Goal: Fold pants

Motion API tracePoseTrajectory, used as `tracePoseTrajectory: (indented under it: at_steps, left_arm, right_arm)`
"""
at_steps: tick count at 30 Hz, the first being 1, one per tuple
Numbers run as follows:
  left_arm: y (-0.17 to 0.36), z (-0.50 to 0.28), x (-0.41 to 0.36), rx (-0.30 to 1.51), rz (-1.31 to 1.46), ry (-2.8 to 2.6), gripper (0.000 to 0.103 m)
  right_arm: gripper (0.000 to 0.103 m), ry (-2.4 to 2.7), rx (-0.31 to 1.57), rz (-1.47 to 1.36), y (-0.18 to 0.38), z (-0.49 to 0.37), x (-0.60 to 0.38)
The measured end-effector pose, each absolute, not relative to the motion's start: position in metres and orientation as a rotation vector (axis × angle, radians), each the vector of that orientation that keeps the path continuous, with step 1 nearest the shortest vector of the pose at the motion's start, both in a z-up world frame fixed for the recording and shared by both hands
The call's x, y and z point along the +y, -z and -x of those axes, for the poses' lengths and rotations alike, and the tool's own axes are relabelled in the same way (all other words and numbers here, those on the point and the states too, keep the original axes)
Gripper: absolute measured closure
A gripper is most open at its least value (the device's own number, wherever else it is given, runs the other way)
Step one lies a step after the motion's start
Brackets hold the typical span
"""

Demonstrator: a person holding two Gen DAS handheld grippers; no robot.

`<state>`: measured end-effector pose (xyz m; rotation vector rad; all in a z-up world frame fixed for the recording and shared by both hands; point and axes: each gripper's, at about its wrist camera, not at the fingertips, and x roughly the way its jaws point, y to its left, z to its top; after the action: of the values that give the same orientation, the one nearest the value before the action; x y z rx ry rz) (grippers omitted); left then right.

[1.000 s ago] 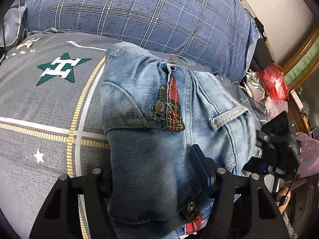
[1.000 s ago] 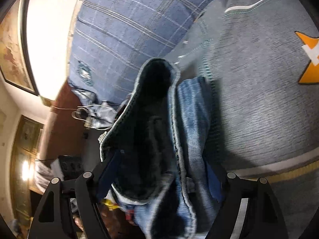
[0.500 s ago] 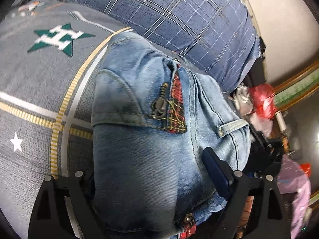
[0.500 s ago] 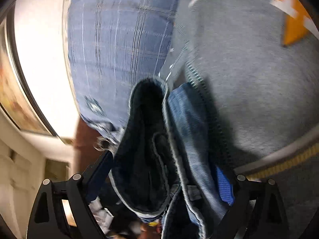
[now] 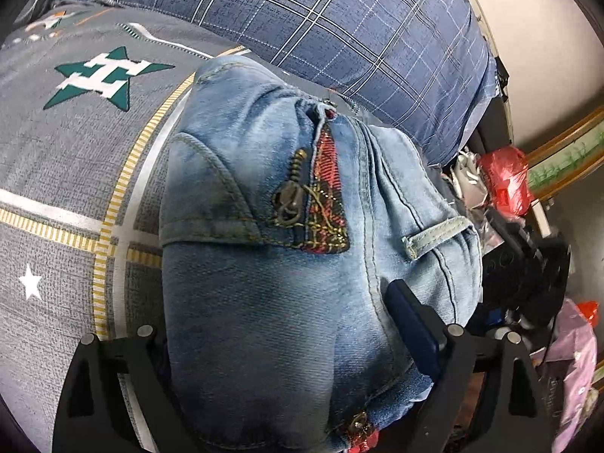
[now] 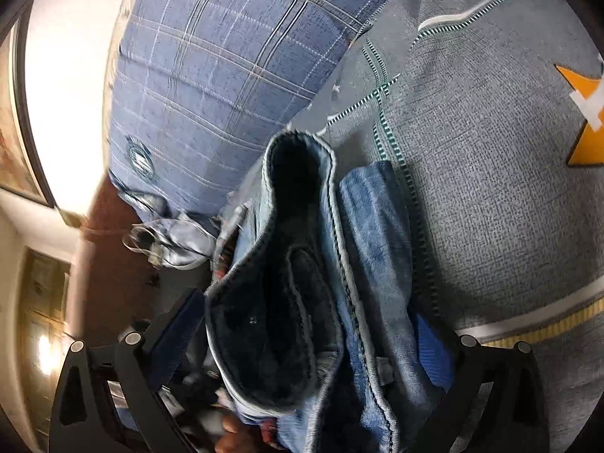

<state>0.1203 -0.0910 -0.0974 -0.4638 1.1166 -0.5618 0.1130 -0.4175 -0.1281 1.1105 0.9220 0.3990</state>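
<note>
The light blue jeans (image 5: 264,271) are folded into a thick bundle, with a brass zipper and red plaid trim on top. My left gripper (image 5: 279,324) is shut on the bundle, one finger on each side, over the grey bedspread (image 5: 68,188). In the right wrist view the bundle (image 6: 321,283) shows edge-on, with its dark fleecy lining and a layer of blue denim. My right gripper (image 6: 313,324) is shut on it too, fingers on both sides. The bundle's near end is hidden between the fingers.
A large blue plaid pillow (image 5: 339,37) lies at the head of the bed, also in the right wrist view (image 6: 211,75). A red bag (image 5: 504,177) and clutter lie beside the bed at right. The bedspread carries a green star (image 5: 102,79) and an orange star (image 6: 585,128).
Both grippers keep their hold on the jeans. The bundle and the views have swung a little over the bed. The right view has tilted back toward the pillow.
</note>
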Motion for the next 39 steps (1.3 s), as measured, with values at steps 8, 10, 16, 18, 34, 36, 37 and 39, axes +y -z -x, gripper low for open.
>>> tracePoseTrajectory:
  at_steps: [8,10,16,18,34,36,37,39]
  left_arm:
    - [0.09,-0.111,-0.115,1.076,0.304,0.476,0.01]
    - [0.091,-0.113,-0.113,1.083,0.314,0.484,0.009]
    - [0.08,-0.111,-0.112,1.09,0.269,0.518,0.031]
    - [0.071,-0.107,-0.112,1.076,0.256,0.525,0.042]
    - [-0.063,-0.086,-0.113,0.903,0.159,0.596,0.05]
    - [-0.081,-0.089,-0.112,0.872,0.145,0.595,0.05]
    - [-0.092,-0.092,-0.111,0.855,0.139,0.59,0.05]
    - [-0.109,-0.097,-0.107,0.82,0.118,0.576,0.05]
  right_arm:
    - [0.0,-0.292,1.024,-0.922,0.12,-0.123,-0.398]
    - [0.0,-0.274,1.079,-0.785,0.118,-0.13,-0.38]
    - [0.037,-0.265,1.119,-0.537,0.114,-0.129,-0.359]
    - [0.049,-0.277,1.098,-0.503,0.107,-0.123,-0.357]
    - [0.062,-0.321,0.915,-0.367,-0.017,-0.086,-0.348]
    - [0.062,-0.332,0.881,-0.365,-0.034,-0.087,-0.348]
    - [0.062,-0.34,0.861,-0.365,-0.044,-0.089,-0.347]
    - [0.061,-0.354,0.834,-0.371,-0.058,-0.097,-0.342]
